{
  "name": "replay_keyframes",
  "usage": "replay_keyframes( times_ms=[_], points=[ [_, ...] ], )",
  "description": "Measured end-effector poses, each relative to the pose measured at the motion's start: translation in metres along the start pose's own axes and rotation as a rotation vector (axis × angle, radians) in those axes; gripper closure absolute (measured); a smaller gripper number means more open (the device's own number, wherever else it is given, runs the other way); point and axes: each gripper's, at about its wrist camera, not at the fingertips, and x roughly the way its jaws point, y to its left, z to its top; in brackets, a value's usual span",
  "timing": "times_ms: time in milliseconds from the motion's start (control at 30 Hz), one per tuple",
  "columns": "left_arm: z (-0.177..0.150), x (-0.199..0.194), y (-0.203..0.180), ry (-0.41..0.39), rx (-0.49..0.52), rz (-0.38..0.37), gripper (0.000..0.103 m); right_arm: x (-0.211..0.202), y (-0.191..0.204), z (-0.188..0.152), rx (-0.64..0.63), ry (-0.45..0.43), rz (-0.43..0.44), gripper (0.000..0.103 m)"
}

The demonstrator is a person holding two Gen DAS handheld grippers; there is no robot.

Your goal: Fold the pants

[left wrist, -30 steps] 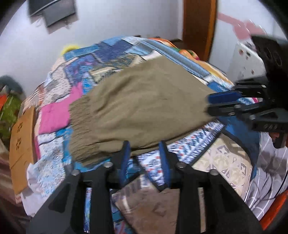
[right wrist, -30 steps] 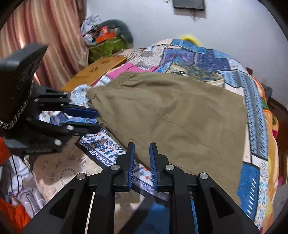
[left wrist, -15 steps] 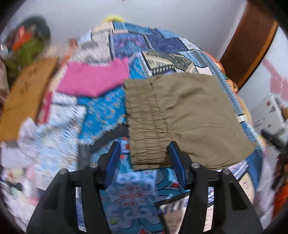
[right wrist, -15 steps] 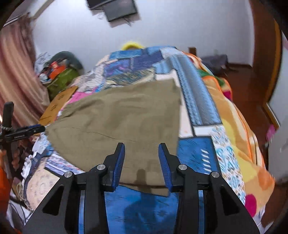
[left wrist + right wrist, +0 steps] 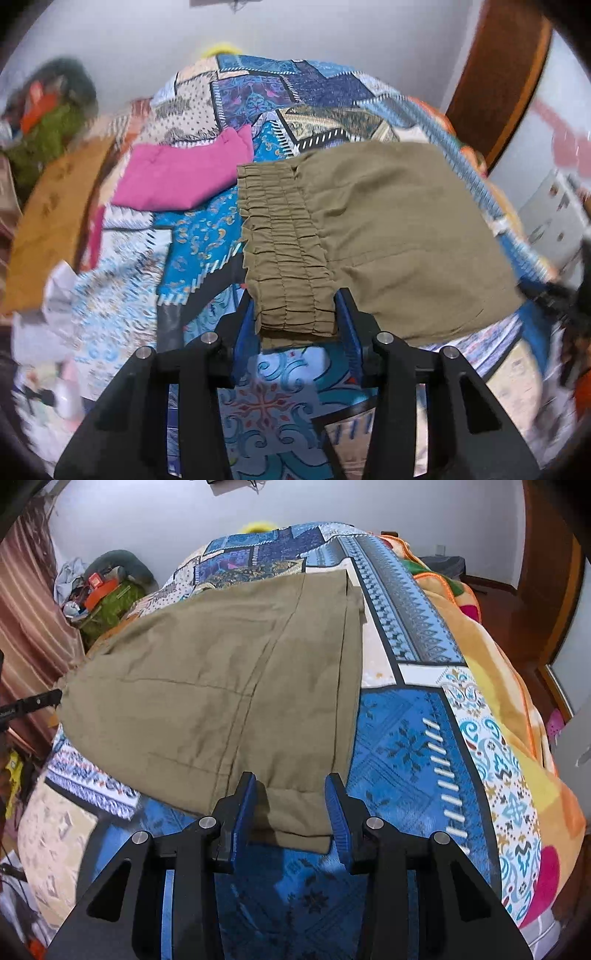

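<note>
Olive pants [image 5: 376, 236], folded, lying flat on a patchwork bedspread [image 5: 207, 236] over a bed. Seen from the left wrist: gathered elastic waistband [image 5: 284, 251] nearest the lens, left gripper [image 5: 297, 325] with jaws spread wide, one on each side of the waistband's near corner, nothing clamped. Blurred toward the edges: a pink folded cloth [image 5: 181, 177] just beyond the waistband, a brown board [image 5: 48, 221] at far left, a green heap of clutter [image 5: 48, 125] barely readable. Right edge smeared, only a dark shape there, impossible to identify.

Seen from the right wrist: hem end of the pants [image 5: 221, 686], seams and layered leg edges sharp, waistband out of sight. Right gripper [image 5: 291, 808] with jaws released, straddling the near hem corner without pinching it. Only here: an orange blanket [image 5: 491, 657] along the bed's right side, striped curtain [image 5: 26, 602] at left.
</note>
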Motion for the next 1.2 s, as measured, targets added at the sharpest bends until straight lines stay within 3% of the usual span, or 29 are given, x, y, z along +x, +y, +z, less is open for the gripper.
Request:
replay_keyframes(
  times_ms=[200,333,467,633,833,967,1200],
  points=[
    [-0.012,0.005,0.010,-0.018,-0.070,-0.013,0.055,0.002,-0.016,-0.014,0.064,0.013,0.038,0.069],
    [-0.009,-0.004,0.001,-0.015,0.005,0.053,0.045,-0.004,-0.017,-0.012,0.057,0.030,0.028,0.068],
    [0.000,-0.017,-0.001,-0.038,0.061,0.110,0.042,-0.013,-0.013,0.000,0.022,0.022,-0.003,0.068],
    [0.031,-0.025,0.007,-0.087,0.041,0.123,0.034,-0.031,-0.012,0.030,0.011,-0.058,-0.023,0.065],
    [0.074,-0.008,0.014,-0.116,0.041,0.147,0.032,-0.038,-0.016,0.076,-0.022,-0.149,-0.046,0.063],
    [0.101,0.017,0.017,-0.096,0.051,0.151,0.032,-0.025,-0.020,0.107,-0.050,-0.181,-0.069,0.061],
    [0.126,0.063,0.024,-0.051,0.073,0.159,0.032,0.026,-0.036,0.152,-0.073,-0.155,-0.074,0.061]
  ],
)
